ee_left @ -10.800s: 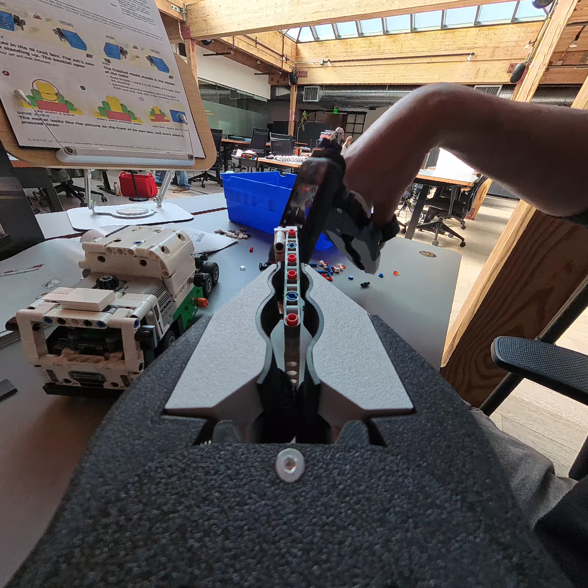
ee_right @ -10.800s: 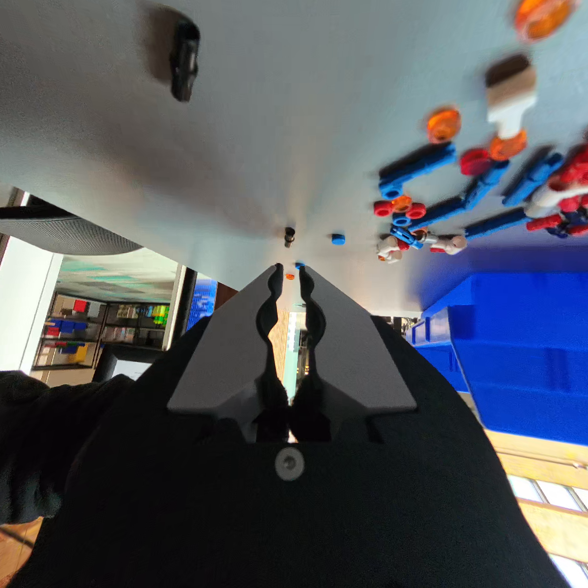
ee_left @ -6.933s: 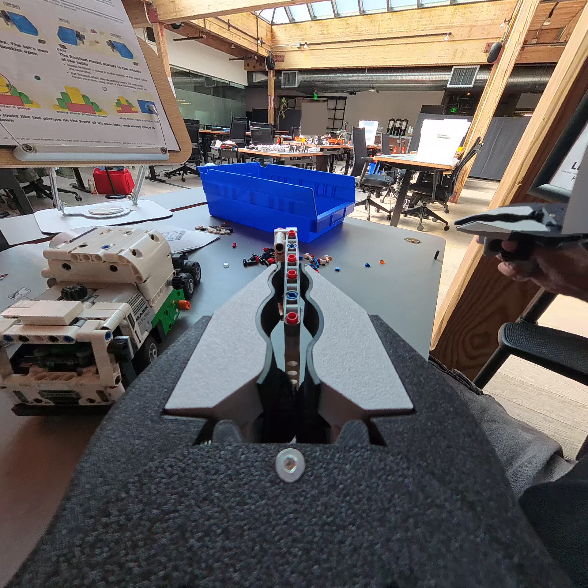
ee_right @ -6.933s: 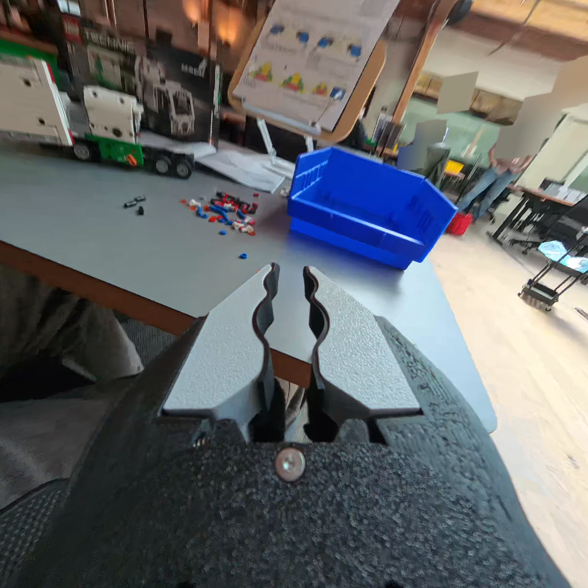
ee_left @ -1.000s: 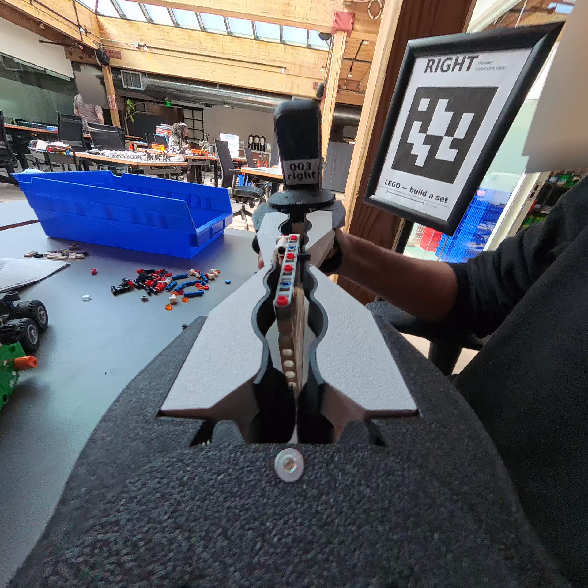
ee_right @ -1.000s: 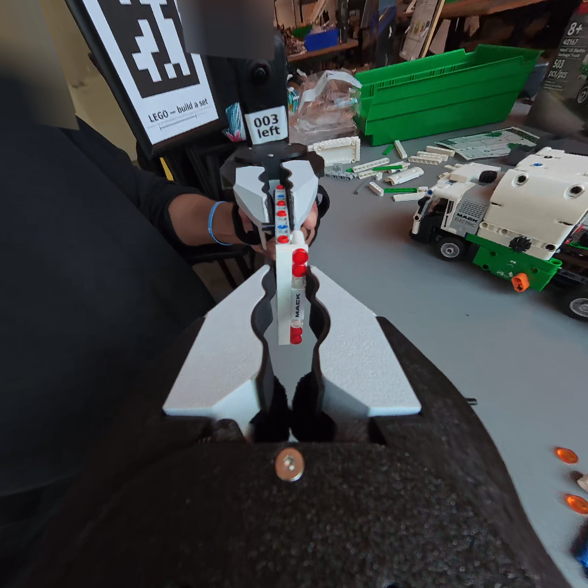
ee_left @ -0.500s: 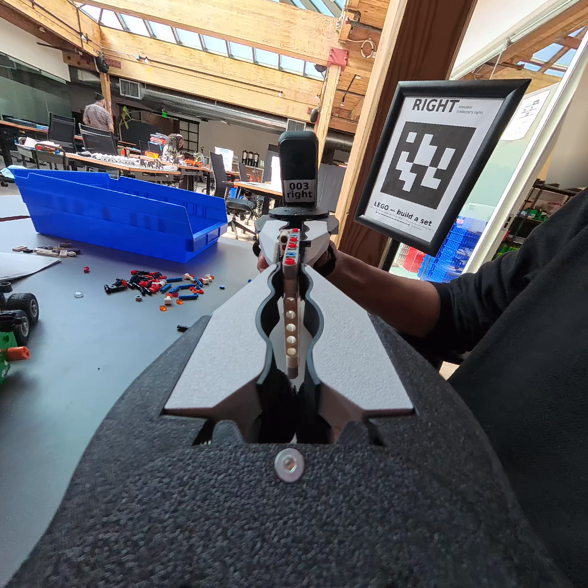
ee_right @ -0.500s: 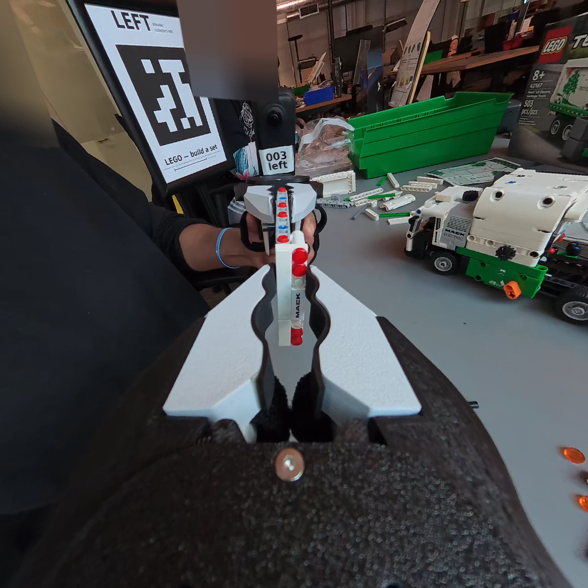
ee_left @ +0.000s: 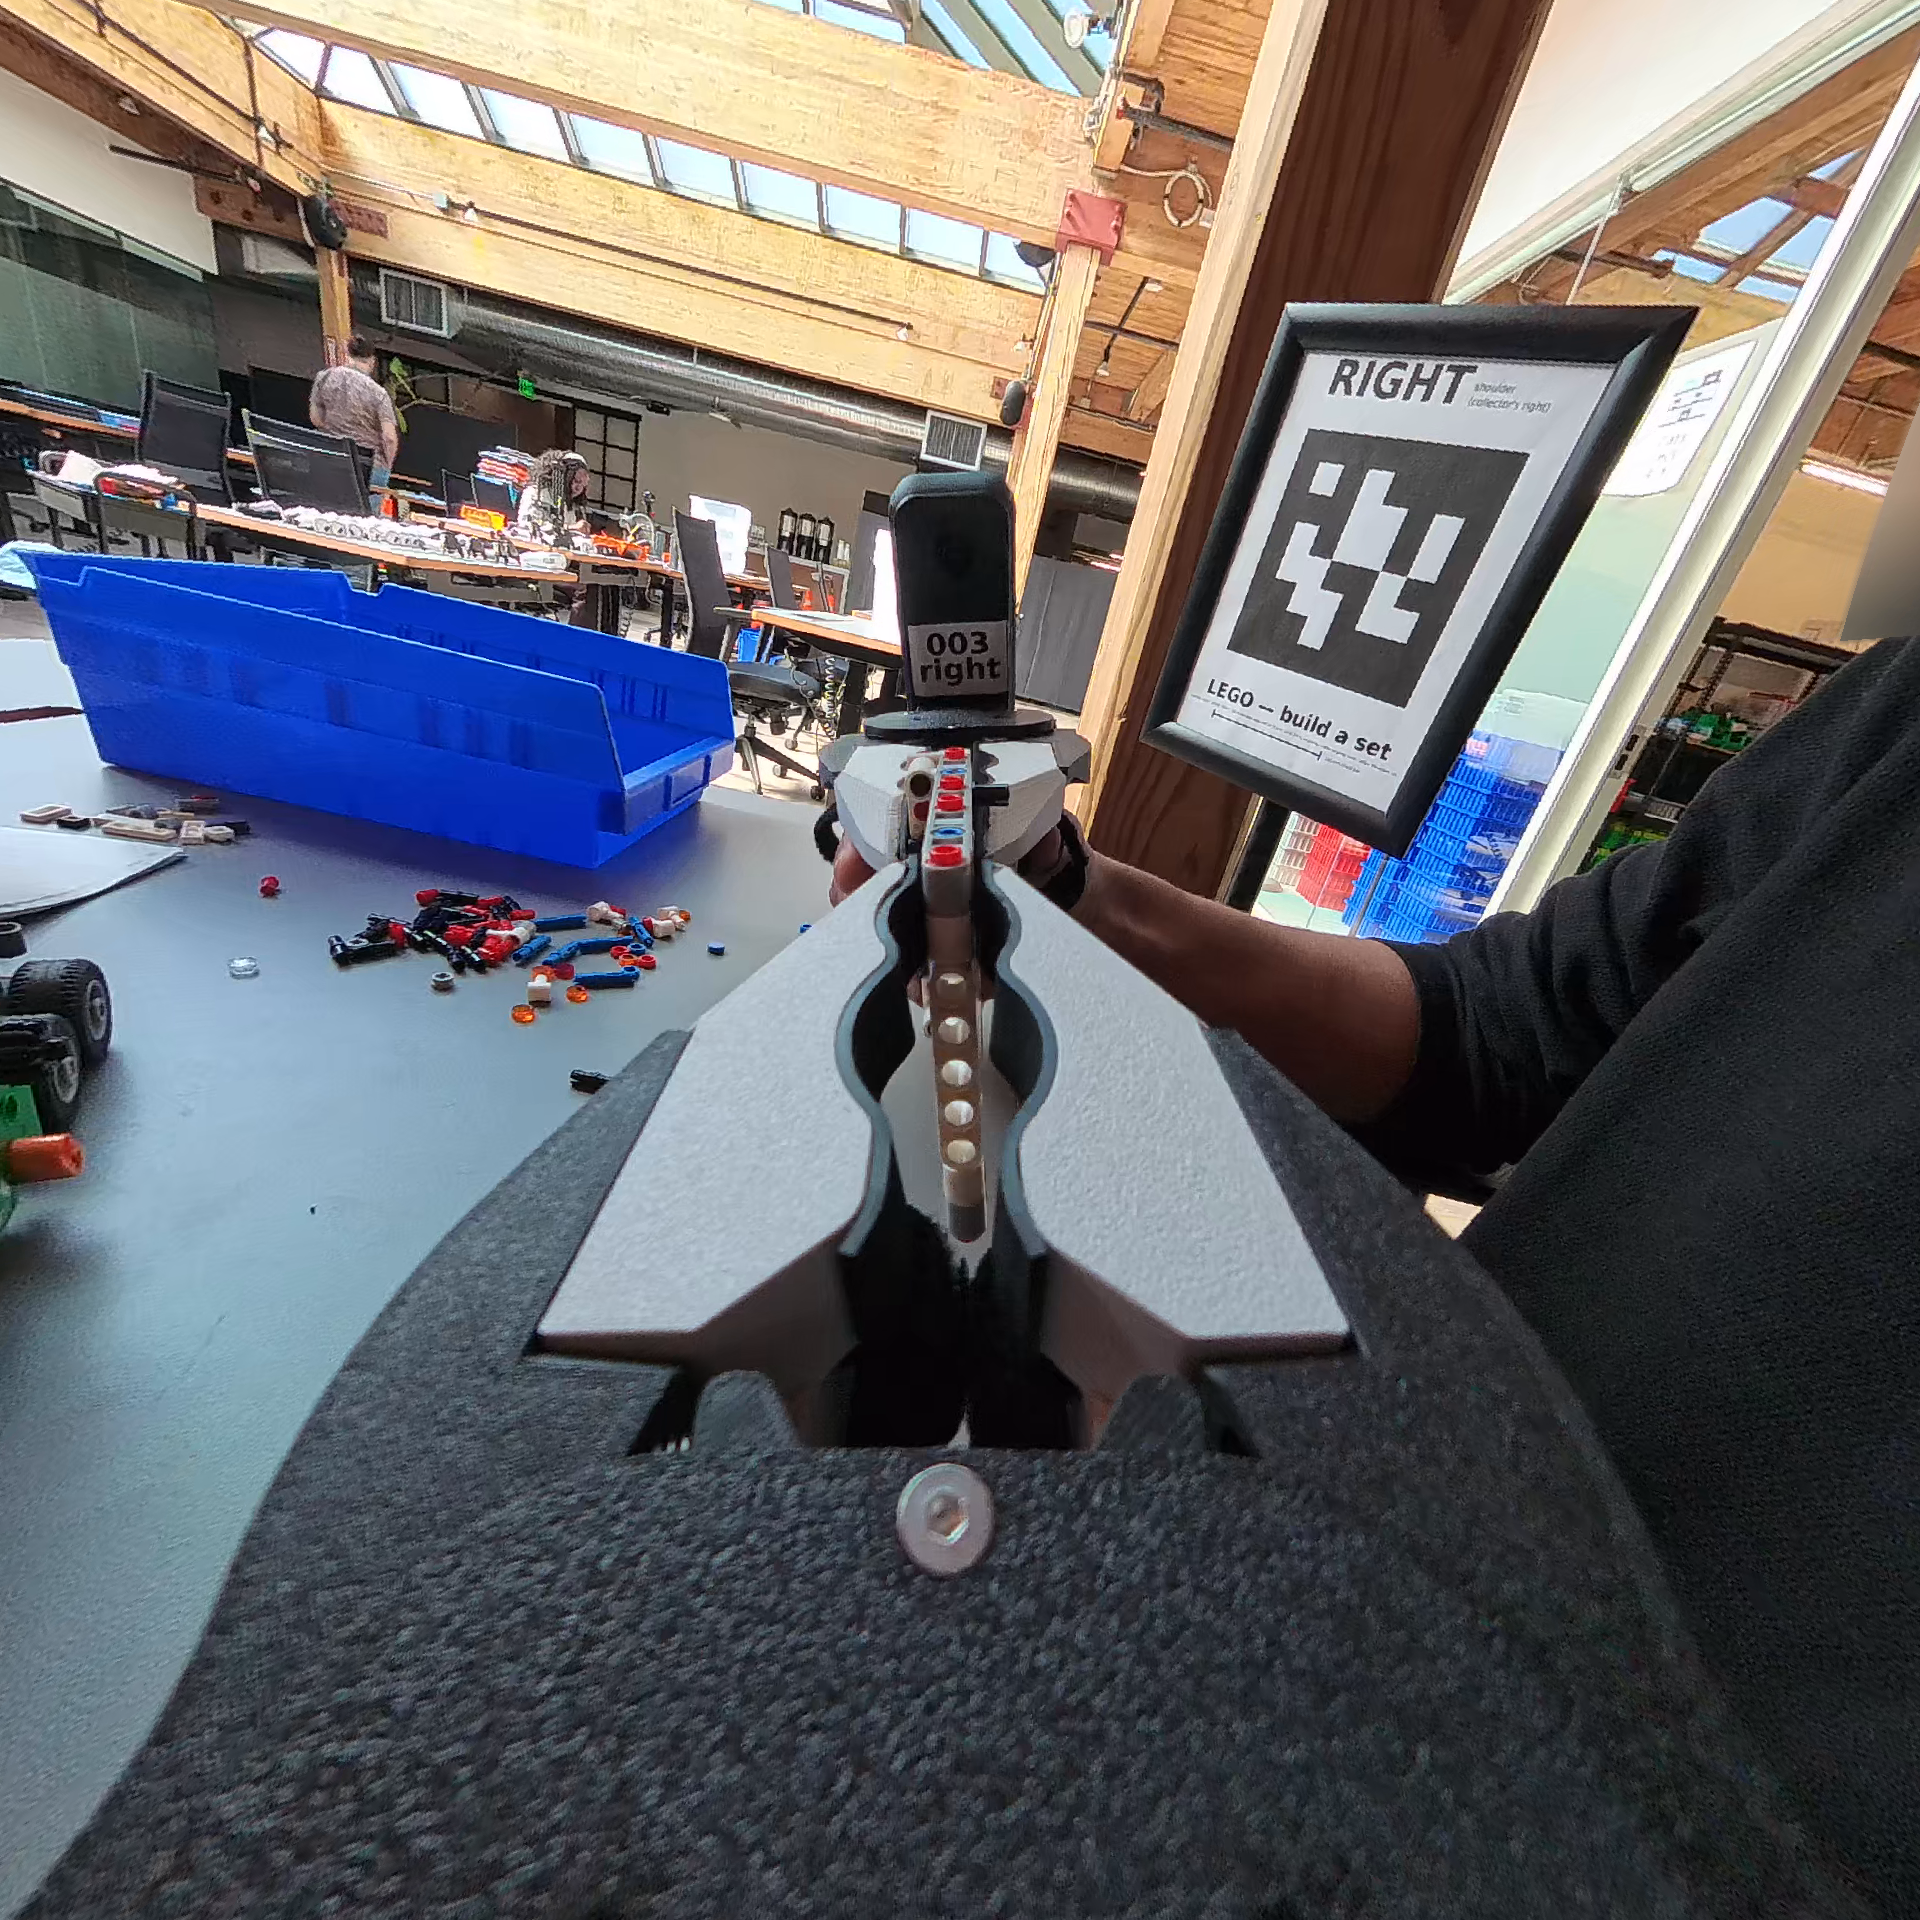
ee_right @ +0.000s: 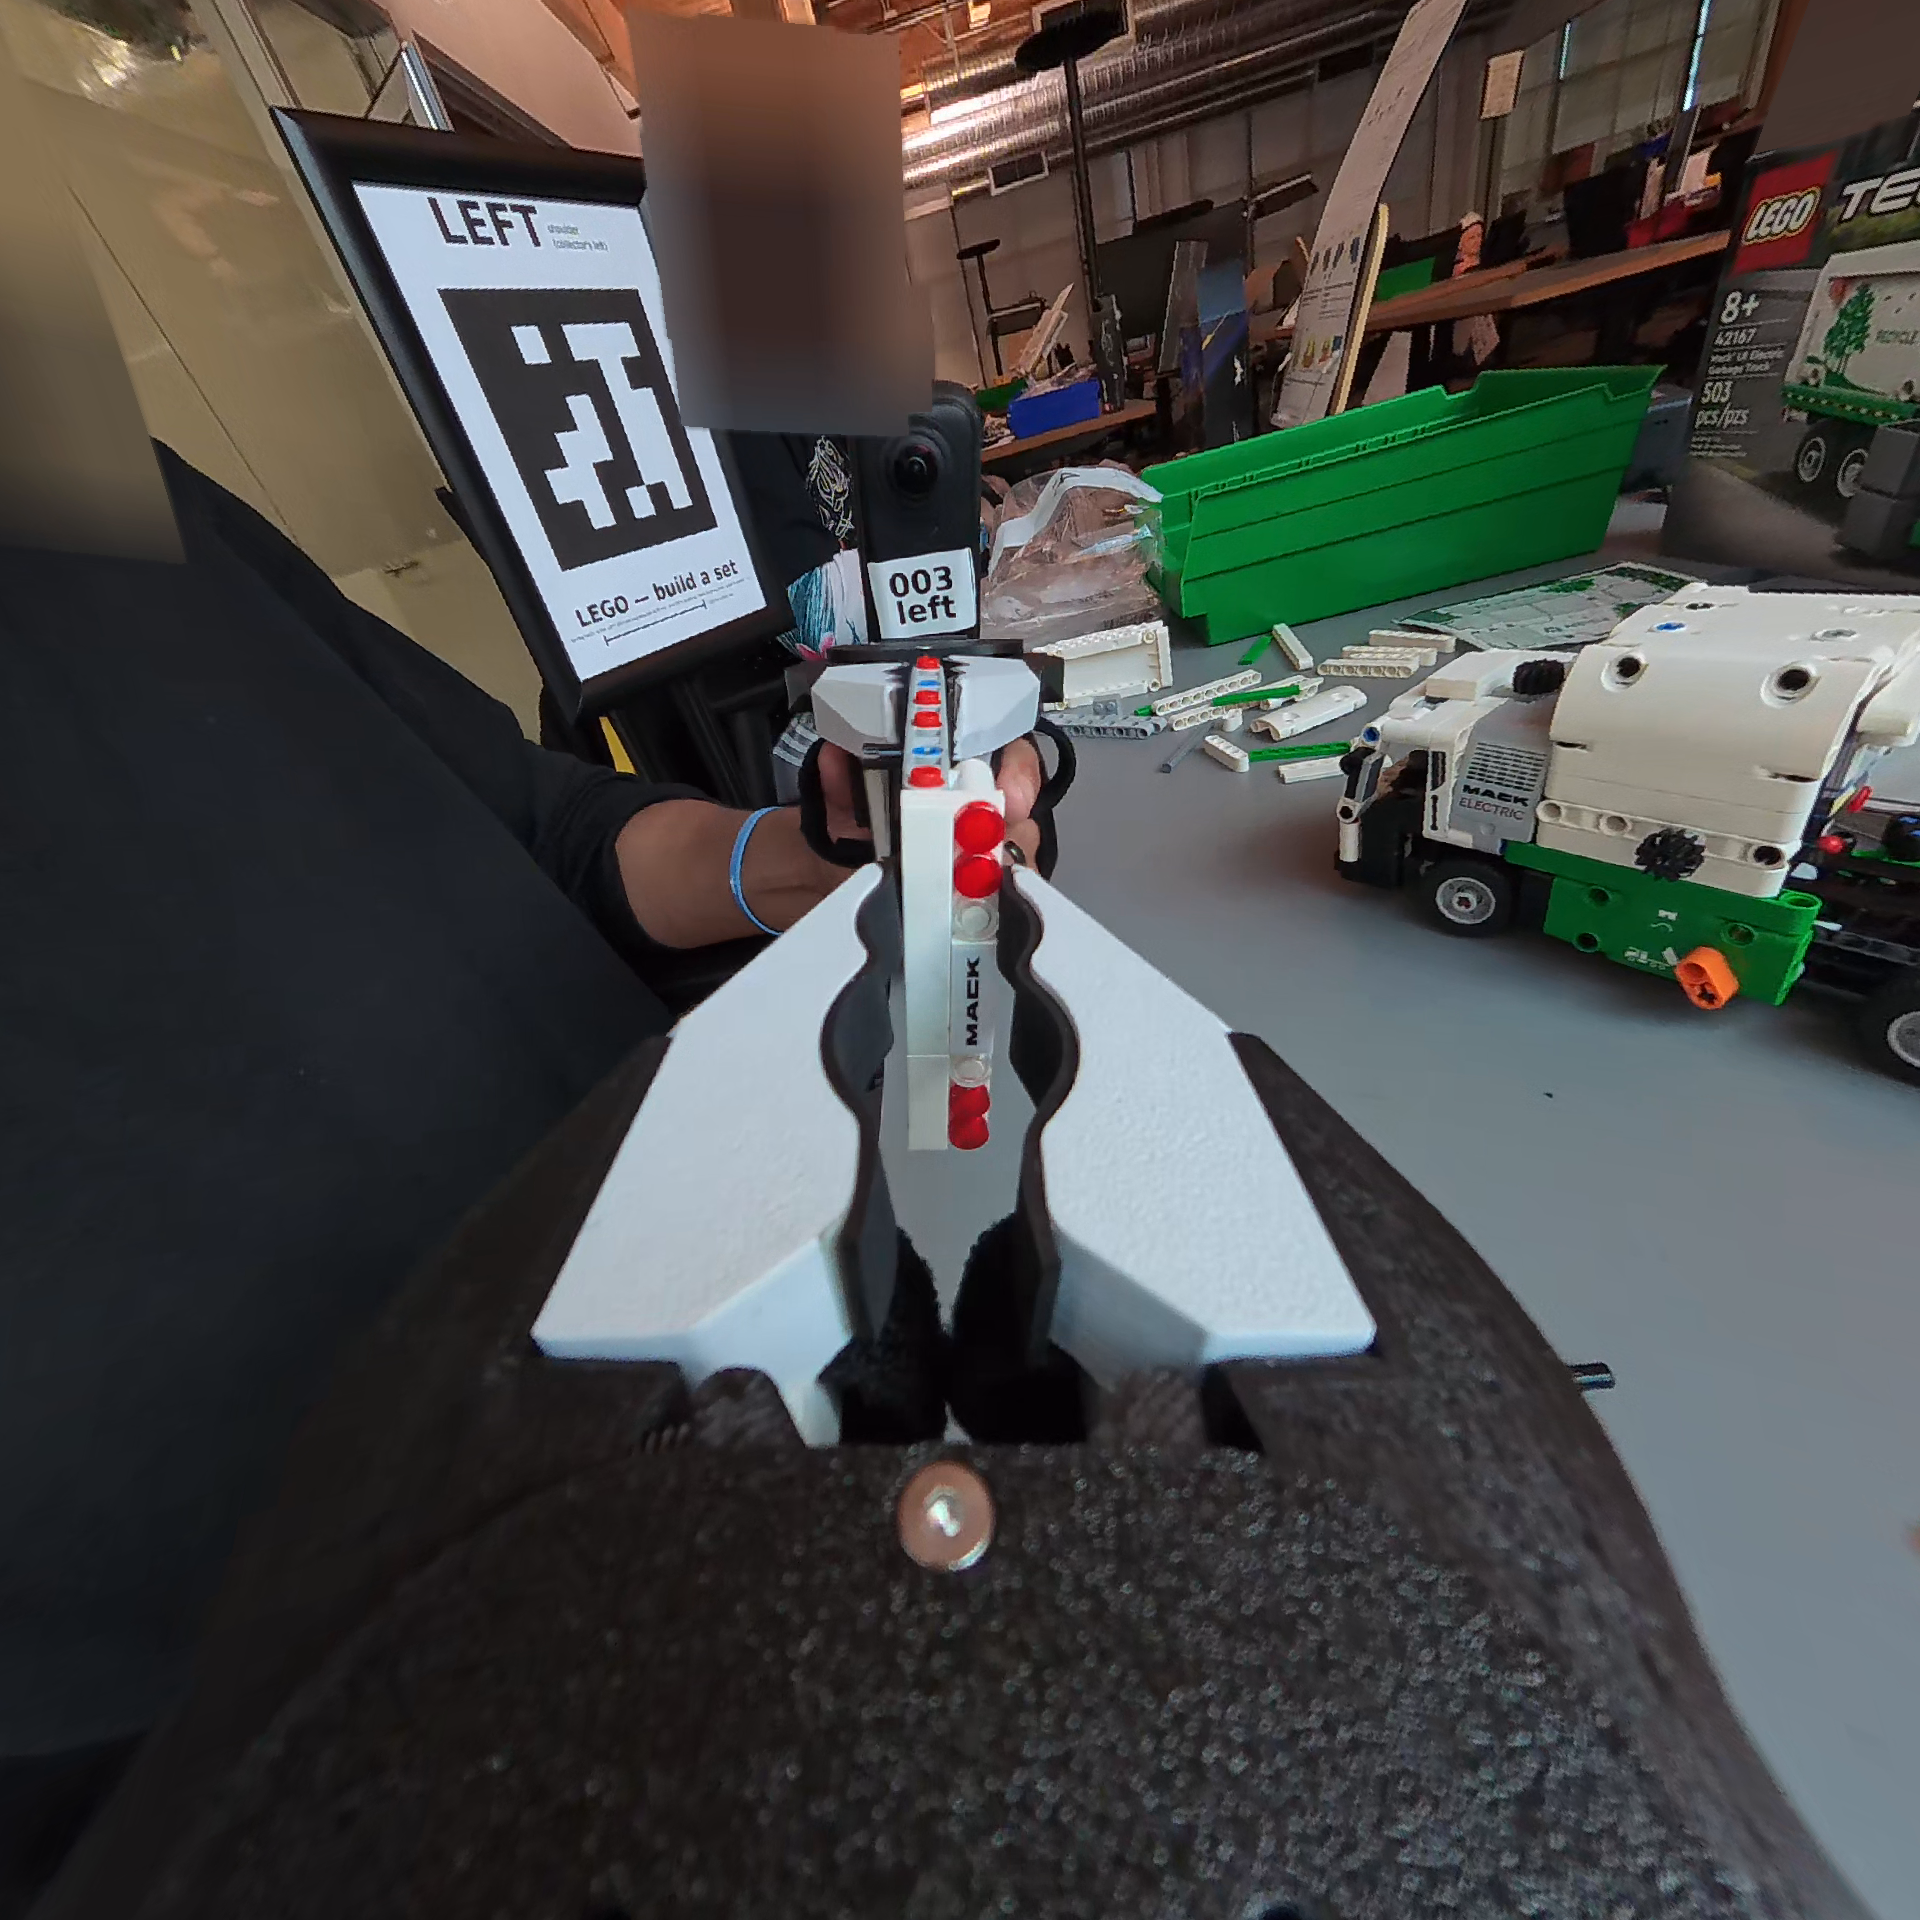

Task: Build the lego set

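Right wrist view: grippers (ee_right: 951, 894) tip-to-tip

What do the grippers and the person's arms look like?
Each gripper has two pale grey wedge-shaped fingers with wavy black inner edges, set in a rough dark textured body with a silver screw. From the front, the right gripper and left gripper carry a black upright post with a small white label. Both sleeves are black; the left wrist wears a blue band.
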{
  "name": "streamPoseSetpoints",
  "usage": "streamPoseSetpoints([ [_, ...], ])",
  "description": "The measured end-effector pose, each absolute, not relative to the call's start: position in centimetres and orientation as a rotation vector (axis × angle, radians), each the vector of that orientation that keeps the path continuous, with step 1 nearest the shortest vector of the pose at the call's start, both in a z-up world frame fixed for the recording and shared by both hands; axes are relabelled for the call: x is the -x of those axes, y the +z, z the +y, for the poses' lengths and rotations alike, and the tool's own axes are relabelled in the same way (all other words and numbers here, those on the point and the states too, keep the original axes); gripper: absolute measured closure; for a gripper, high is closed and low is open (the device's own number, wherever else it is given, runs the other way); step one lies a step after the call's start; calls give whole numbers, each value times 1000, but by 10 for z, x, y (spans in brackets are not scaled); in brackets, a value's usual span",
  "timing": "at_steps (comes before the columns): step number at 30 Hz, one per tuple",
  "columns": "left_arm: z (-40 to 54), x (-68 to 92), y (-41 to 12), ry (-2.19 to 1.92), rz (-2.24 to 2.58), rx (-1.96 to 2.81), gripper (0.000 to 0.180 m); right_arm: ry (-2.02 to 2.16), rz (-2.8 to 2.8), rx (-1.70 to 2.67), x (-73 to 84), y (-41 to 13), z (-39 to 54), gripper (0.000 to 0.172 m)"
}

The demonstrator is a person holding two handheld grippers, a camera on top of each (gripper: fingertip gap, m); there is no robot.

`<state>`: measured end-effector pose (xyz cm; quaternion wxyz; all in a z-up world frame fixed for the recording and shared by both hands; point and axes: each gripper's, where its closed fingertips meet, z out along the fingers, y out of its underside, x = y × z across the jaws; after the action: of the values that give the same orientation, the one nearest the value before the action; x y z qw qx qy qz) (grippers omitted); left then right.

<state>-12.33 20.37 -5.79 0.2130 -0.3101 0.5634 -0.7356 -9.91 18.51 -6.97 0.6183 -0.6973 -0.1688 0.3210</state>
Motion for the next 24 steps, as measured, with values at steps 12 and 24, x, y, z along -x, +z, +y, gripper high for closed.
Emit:
streamPoseSetpoints([
  [12, 253, 115, -56, -1903, 1411, 1063, 174, 406, -230, 1761, 61, -72, 202, 138],
  [24, 320, 86, -73, -1922, 1264, 1323, 175, -196, 91, 2075, -141, -96, 298, 138],
])
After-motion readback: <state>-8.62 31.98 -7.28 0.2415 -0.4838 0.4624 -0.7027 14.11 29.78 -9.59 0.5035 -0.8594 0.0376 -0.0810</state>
